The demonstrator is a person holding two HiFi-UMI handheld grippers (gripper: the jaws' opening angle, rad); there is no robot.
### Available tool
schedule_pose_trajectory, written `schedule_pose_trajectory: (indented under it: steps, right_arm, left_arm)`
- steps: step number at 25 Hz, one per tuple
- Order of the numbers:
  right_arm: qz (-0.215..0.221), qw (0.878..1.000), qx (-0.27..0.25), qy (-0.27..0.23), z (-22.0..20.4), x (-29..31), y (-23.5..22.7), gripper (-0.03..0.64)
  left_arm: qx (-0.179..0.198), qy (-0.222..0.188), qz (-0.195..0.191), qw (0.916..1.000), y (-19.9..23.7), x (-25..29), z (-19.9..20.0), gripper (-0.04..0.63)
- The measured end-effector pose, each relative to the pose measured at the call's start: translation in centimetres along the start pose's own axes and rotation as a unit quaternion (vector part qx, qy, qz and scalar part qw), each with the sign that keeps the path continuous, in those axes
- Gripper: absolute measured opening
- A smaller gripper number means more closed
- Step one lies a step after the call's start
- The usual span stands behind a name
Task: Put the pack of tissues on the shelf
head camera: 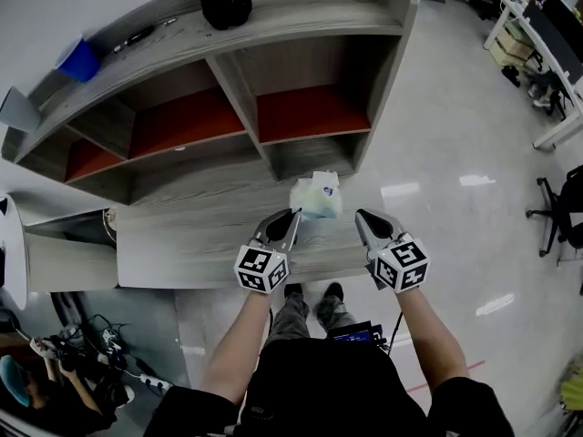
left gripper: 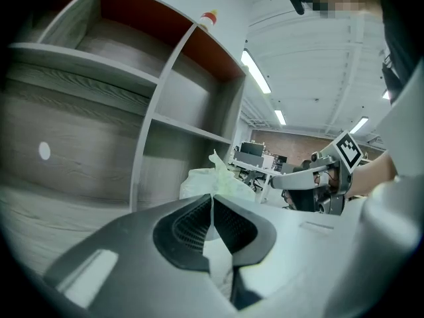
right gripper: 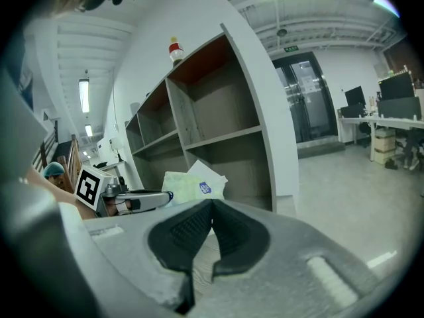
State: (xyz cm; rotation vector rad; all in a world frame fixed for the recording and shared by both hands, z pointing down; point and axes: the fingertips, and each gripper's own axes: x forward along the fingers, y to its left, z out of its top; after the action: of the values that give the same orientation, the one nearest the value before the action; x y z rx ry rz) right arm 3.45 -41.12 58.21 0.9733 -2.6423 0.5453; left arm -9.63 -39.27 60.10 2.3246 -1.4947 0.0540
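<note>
The left gripper [head camera: 291, 217] has its jaws nearly together on a thin fold of wrapper at the near corner of the pack [head camera: 317, 197], so the pack is held by its edge rather than around its body. The right gripper [head camera: 364, 218] sits just beside the pack on the other side, jaws pressed together with nothing between them. The pack is over the far edge of the low wooden counter [head camera: 209, 235] at the foot of the shelf [head camera: 301, 18], right in front of the lower right cubby [head camera: 310, 153]. I cannot tell whether its underside touches the wood. To my eye this is the carrying step, close to placement. The next move calls for pushing the pack forward into a cubby until it sits flat on a board, then letting the fold go. That cubby looks bare and open. The upright divider [head camera: 241, 98] stands just to the left, so the pack wants to stay right of it, and a pack hanging by a thin fold may swing or slip. Higher up are red-backed cubbies [head camera: 310, 112], also bare. On top of the shelf stand a black pot [head camera: 224, 0] and a blue cup [head camera: 80, 60]. Off to the right are a chair [head camera: 556, 212] and desks [head camera: 547, 25], well apart from all this.
</note>
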Motion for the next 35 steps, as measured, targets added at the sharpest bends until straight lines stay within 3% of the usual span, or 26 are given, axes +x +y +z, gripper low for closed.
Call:
schedule_pose_trajectory:
  steps: [8,18,35]
  right_arm:
    - [0.011,1.0,-0.014,-0.006,-0.5,3.5,-2.2,0.0]
    - [0.031,0.999,-0.026,-0.013,-1.8,7.6,-3.5,0.0]
    - [0.024,0.999,-0.023,-0.012,-3.8,11.0,-6.9,0.0]
  left_arm:
    - [0.013,0.001,0.016,0.9998,2.5,3.5,-1.7,0.009]
    - [-0.006,-0.013,0.042,0.999,6.0,7.3,-3.3,0.008]
    - [-0.017,-0.032,0.075,0.9966,9.6,13.1,-5.0,0.008]
